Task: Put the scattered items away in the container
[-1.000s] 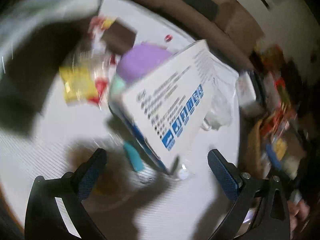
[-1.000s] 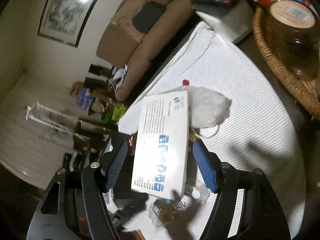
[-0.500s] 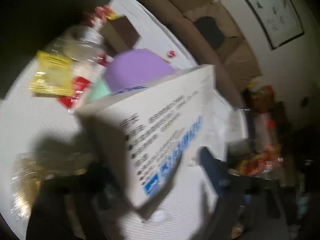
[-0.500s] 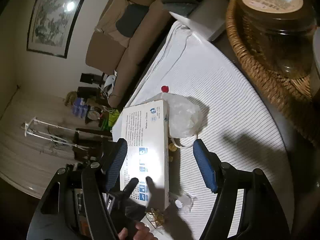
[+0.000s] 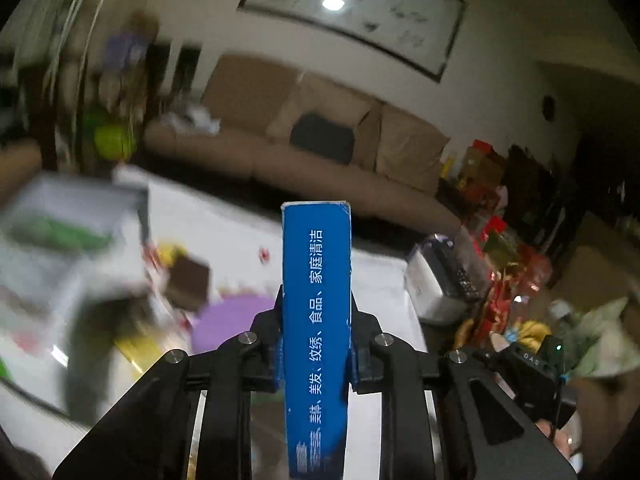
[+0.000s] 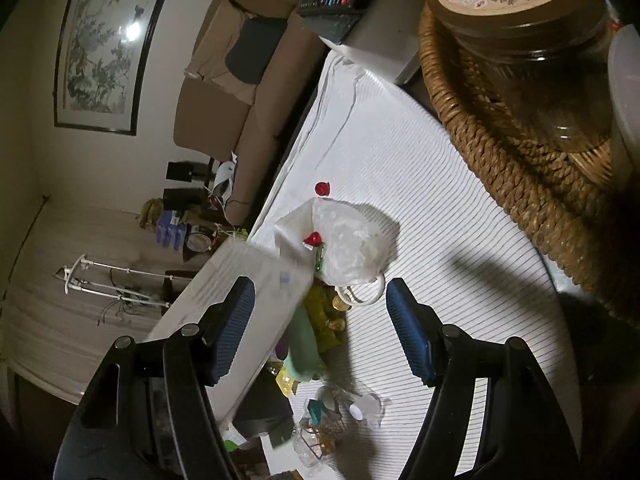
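Observation:
My left gripper (image 5: 316, 354) is shut on a flat blue and white box (image 5: 316, 320), held on edge and lifted above the white table (image 5: 224, 232). The same box (image 6: 236, 292) shows in the right wrist view, tilted and raised at the left. My right gripper (image 6: 322, 328) is open and empty above the striped tablecloth (image 6: 420, 216). Under it lie a white plastic bag (image 6: 348, 240), small red candies (image 6: 322, 189), a mint green item (image 6: 302, 344) and clear wrappers (image 6: 320, 432). A purple round item (image 5: 228, 320) and a brown box (image 5: 188, 284) lie on the table.
A woven basket (image 6: 500, 160) with a large lidded jar (image 6: 528, 40) stands at the right. A white box with remote controls (image 6: 360, 16) sits at the table's far end. A blurred grey container (image 5: 60, 240) is at the left. A sofa (image 5: 320, 148) runs behind the table.
My left gripper has closed on the blue and white box and lifted it off the table, turning it on edge. The right gripper stayed open and shifted slightly.

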Available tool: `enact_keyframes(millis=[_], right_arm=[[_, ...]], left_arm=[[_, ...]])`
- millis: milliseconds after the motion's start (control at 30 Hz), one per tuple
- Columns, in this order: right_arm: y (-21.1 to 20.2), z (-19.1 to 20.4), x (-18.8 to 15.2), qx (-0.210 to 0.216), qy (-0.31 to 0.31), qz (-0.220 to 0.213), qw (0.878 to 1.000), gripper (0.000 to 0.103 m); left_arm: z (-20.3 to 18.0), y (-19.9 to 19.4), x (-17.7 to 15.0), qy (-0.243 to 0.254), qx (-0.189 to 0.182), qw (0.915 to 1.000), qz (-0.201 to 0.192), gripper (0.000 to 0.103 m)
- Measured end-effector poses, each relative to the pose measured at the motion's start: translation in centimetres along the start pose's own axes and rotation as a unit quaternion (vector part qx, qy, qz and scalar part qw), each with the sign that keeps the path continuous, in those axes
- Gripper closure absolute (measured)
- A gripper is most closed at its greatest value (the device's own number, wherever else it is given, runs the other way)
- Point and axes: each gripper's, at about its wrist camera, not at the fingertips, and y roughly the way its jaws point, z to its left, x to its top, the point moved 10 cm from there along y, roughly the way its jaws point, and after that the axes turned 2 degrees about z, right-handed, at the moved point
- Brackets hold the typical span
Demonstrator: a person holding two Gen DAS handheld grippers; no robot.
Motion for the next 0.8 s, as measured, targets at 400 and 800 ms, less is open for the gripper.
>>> enact_keyframes(millis=[400,800], right_arm=[[0.6,1.2,-0.9,-0.025,-0.032,0.01,0.999,0.036],[1.1,2.5,-2.1,-0.087,-0.086,0.029,0.992,0.036]], left_arm=[[2.2,0.4,-1.5,0.072,0.044,0.9874,0.134,0.072],[3.4,2.1,-6.5,0.035,-0.018,0.971,0.236,0.085]])
